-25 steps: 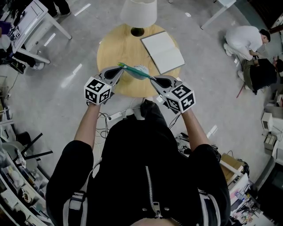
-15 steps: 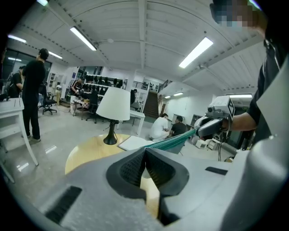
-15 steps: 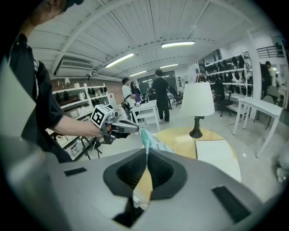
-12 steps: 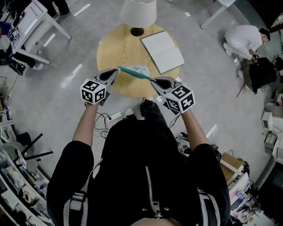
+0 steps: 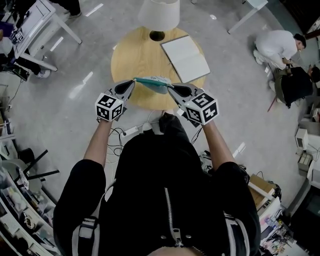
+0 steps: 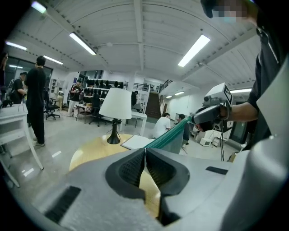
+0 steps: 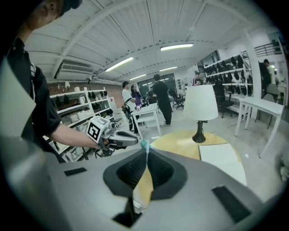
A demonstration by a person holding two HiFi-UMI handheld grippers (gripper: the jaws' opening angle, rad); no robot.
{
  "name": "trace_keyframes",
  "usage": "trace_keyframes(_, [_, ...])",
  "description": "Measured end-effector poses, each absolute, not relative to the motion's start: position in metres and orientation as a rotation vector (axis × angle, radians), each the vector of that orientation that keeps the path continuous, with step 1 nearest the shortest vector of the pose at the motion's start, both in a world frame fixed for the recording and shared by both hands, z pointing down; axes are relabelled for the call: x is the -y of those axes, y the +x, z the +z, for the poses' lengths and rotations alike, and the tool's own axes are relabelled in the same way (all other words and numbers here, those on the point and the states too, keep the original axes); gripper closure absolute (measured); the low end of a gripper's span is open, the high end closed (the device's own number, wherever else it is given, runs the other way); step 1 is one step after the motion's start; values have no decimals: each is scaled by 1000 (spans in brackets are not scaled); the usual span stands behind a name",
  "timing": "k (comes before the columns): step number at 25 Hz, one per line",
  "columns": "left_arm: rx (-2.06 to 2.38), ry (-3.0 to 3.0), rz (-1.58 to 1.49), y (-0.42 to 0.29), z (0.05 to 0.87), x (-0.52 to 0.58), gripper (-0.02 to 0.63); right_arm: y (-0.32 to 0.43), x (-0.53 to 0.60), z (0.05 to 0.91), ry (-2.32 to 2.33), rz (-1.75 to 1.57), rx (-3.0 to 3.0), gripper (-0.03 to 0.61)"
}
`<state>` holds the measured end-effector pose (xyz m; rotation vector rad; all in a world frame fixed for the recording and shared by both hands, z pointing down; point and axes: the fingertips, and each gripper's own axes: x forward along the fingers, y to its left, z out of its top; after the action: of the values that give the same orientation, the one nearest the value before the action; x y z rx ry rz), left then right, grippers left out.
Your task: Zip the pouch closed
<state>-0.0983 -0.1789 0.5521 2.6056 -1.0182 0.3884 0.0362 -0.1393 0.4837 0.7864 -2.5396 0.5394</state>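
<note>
The pouch [image 5: 152, 82] is showing as teal cloth, and in the left gripper view its stretched edge is reading as a fine, matt woven mesh above a thinner, greyer panel. The round table [image 5: 131, 57] is showing pale wood, its smooth top catching a soft satin sheen. The notebook [image 5: 185, 57] is presenting plain white matt paper. The lamp shade [image 5: 159, 12] is looking like white matt cloth, and the lamp base [image 5: 157, 36] is appearing dark and faintly glossy. The floor [image 5: 75, 100] is gleaming grey and polished, mirroring the ceiling lights. The person's jacket [image 5: 150, 200] is looking like black matt cloth with a metallic-looking zip [image 5: 172, 220].
</note>
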Motion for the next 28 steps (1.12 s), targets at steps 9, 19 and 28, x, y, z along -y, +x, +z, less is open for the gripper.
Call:
trace_keyframes(9, [1109, 2629, 327, -99, 538, 179, 538, 23, 154, 473, 835, 492, 2550, 561])
trace_keyframes(19, [1251, 2678, 227, -111, 478, 198, 615, 42, 190, 453, 1107, 468, 2545, 568])
trace_keyframes(28, [1263, 2740, 183, -107, 446, 209, 615, 46, 195, 425, 1173, 354, 2595, 568])
